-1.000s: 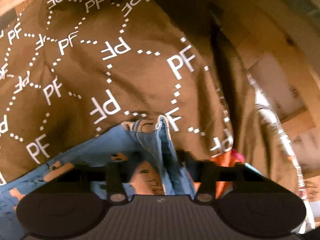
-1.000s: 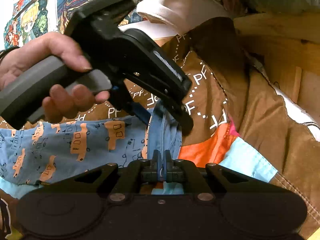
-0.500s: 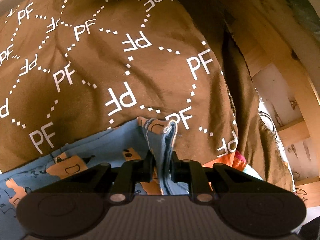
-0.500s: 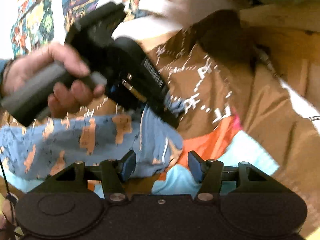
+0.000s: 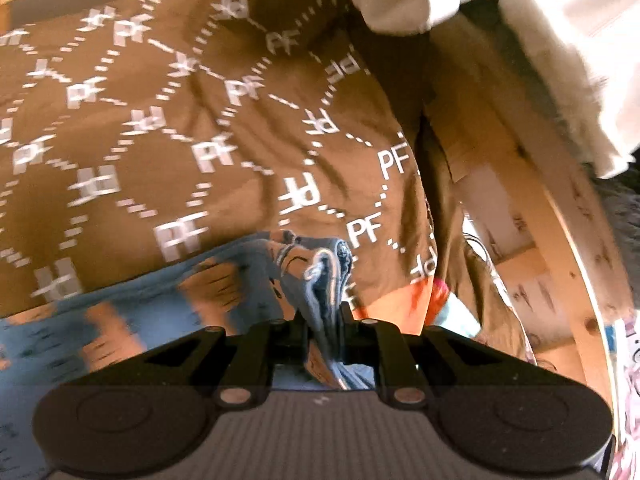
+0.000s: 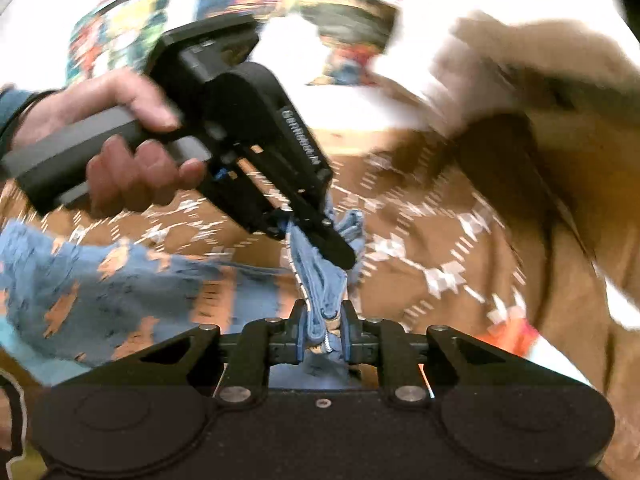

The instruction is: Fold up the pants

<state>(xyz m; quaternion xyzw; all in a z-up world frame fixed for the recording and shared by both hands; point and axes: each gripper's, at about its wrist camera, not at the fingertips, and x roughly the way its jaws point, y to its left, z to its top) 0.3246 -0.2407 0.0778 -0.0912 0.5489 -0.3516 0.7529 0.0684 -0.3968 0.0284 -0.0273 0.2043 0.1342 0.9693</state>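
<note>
Two grippers pinched the blue pants [image 6: 120, 276]. The right gripper [image 6: 323, 330], at the bottom middle, had just been closing and squeezed a bunched edge. The left gripper [image 5: 323, 320], also closing, clamped the same edge. The pants lay on a brown blanket [image 5: 180, 128].

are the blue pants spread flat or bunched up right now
Bunched up. The blue pants are gathered into thick folds, pinched by both the right gripper and the left gripper, above the brown cloth.
</note>
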